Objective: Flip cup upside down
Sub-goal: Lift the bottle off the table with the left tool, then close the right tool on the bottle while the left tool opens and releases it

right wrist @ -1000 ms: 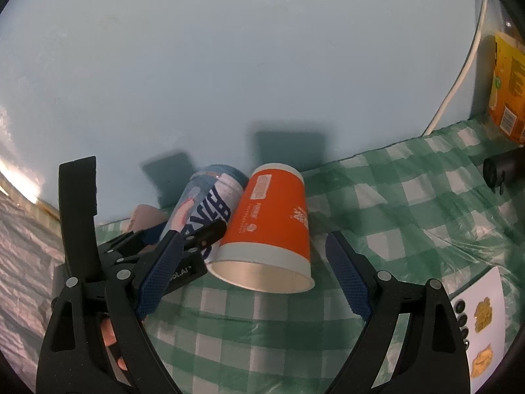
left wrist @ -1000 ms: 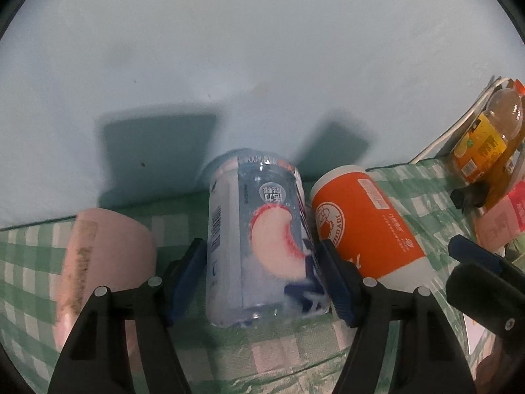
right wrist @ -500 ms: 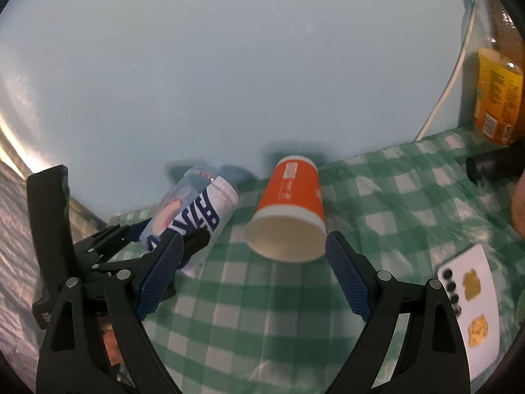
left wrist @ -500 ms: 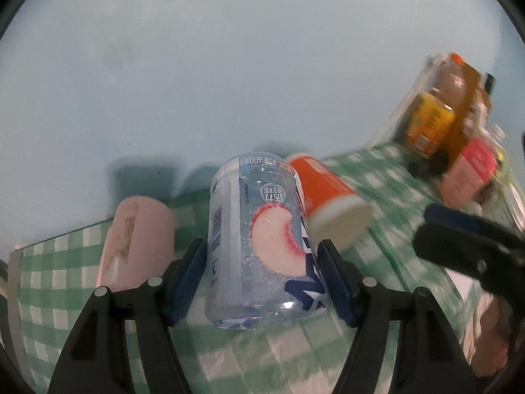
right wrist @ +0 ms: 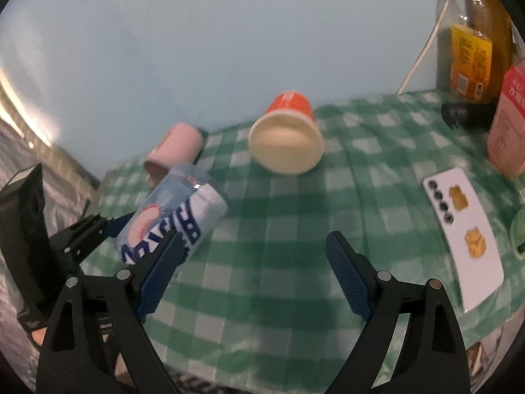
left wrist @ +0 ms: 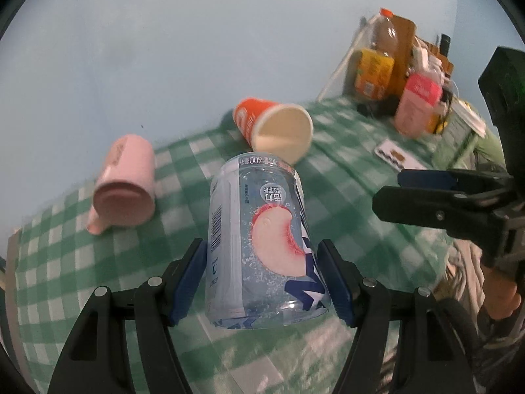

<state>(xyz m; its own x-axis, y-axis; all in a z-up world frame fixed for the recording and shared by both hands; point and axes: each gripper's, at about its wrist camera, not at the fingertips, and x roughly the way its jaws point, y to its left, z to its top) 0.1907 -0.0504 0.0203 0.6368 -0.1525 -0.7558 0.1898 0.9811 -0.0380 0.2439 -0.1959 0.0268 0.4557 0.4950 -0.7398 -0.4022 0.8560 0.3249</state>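
Note:
My left gripper [left wrist: 262,275] is shut on a clear plastic cup with a peach label [left wrist: 262,239] and holds it tilted above the green checked tablecloth [left wrist: 344,203]; the cup also shows in the right wrist view [right wrist: 174,220]. An orange paper cup [left wrist: 279,124] lies on its side near the wall, mouth toward me, also in the right wrist view [right wrist: 287,138]. A pink mug [left wrist: 126,184] lies on its side at the left. My right gripper [right wrist: 252,279] is open and empty, well short of the orange cup.
Bottles and an orange juice bottle [right wrist: 469,42] stand at the back right with a pink carton [right wrist: 508,118] and a dark cylinder [right wrist: 466,115]. A white phone [right wrist: 462,229] lies flat at the right. A pale blue wall runs behind.
My left gripper lifted the peach cup off the cloth and pulled it back from the wall. My right gripper drew back from the orange cup. The orange cup now lies apart from the peach cup.

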